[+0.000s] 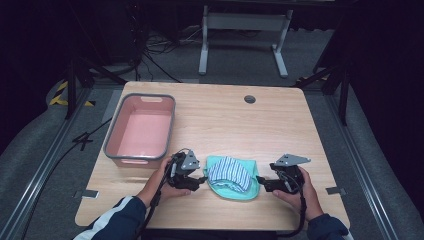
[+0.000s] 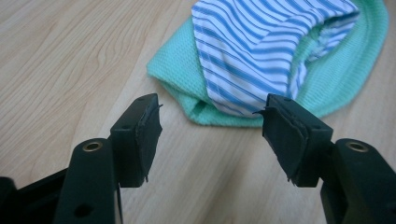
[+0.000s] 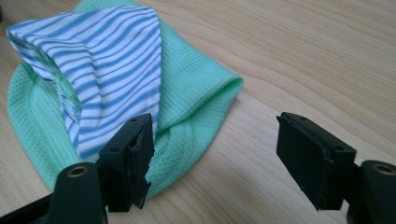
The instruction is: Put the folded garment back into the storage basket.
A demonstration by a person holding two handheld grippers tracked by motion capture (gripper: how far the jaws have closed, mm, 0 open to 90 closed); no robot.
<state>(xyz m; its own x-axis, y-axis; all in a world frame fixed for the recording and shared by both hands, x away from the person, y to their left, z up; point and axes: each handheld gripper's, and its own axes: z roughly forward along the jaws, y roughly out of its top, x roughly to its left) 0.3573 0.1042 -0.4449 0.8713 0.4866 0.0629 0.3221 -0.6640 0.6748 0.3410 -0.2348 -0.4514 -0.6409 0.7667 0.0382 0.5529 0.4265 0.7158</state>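
a pink tub point(image 1: 140, 131) with a grey rim is sitting on the left part of a light wooden table point(image 1: 280, 125), its inside showing nothing in it. a round grommet hole point(image 1: 249, 99) is lying near the table's far edge. beyond the table, a white frame stand point(image 1: 244, 30) is standing on grey floor, with black cables point(image 1: 155, 55) trailing beside it

Bare table point(image 1: 280, 125) is lying open behind and right of the folded cloth pile point(image 1: 232, 176). The pink tub point(image 1: 141, 127) is blocking the left rear. The left gripper point(image 1: 204, 178) and right gripper point(image 1: 260, 180) are flanking the pile closely, jaws apart.
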